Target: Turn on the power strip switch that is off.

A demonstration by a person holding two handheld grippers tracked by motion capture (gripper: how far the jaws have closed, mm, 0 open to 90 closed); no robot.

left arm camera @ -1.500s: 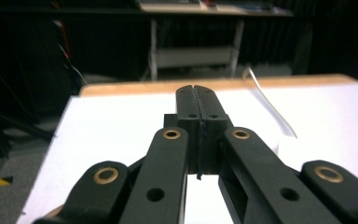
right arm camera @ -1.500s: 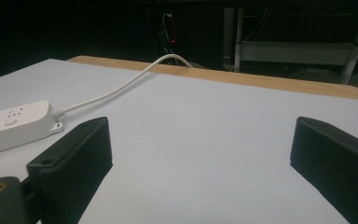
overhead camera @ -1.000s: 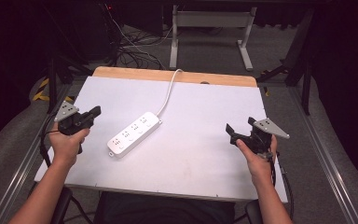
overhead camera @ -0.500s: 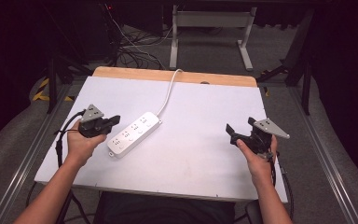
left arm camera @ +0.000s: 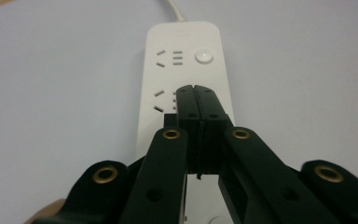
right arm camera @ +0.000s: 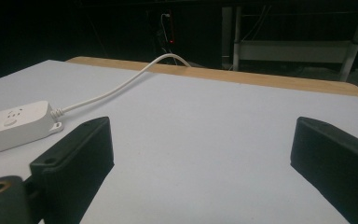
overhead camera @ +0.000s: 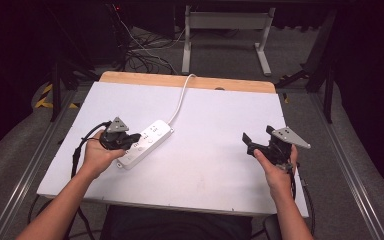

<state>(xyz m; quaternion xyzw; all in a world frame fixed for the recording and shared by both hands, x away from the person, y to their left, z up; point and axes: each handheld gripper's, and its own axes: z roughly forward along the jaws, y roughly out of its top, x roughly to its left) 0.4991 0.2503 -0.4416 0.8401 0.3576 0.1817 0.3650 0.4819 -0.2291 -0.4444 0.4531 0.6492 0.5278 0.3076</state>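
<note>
A white power strip [overhead camera: 150, 141] lies at an angle on the left half of the white table [overhead camera: 215, 165], its cord [overhead camera: 181, 98] running to the far edge. My left gripper [overhead camera: 136, 136] is over the strip, jaws shut with nothing between them. In the left gripper view the closed tips [left arm camera: 196, 93] hover over or rest on the strip [left arm camera: 186, 51], near its second socket; contact cannot be told. My right gripper [overhead camera: 248, 143] is held at the right side, open and empty. Its jaws [right arm camera: 205, 140] stand wide apart, with the strip [right arm camera: 9, 123] far to the left.
A strip of bare wood [overhead camera: 190, 80] borders the table's far edge. Beyond it are a metal stand [overhead camera: 225, 30] and loose cables [overhead camera: 140, 55] on the floor. Each gripper's cable trails off the near side of the table.
My left gripper has moved right from the table's left edge to over the power strip. The right gripper has stayed in place, open.
</note>
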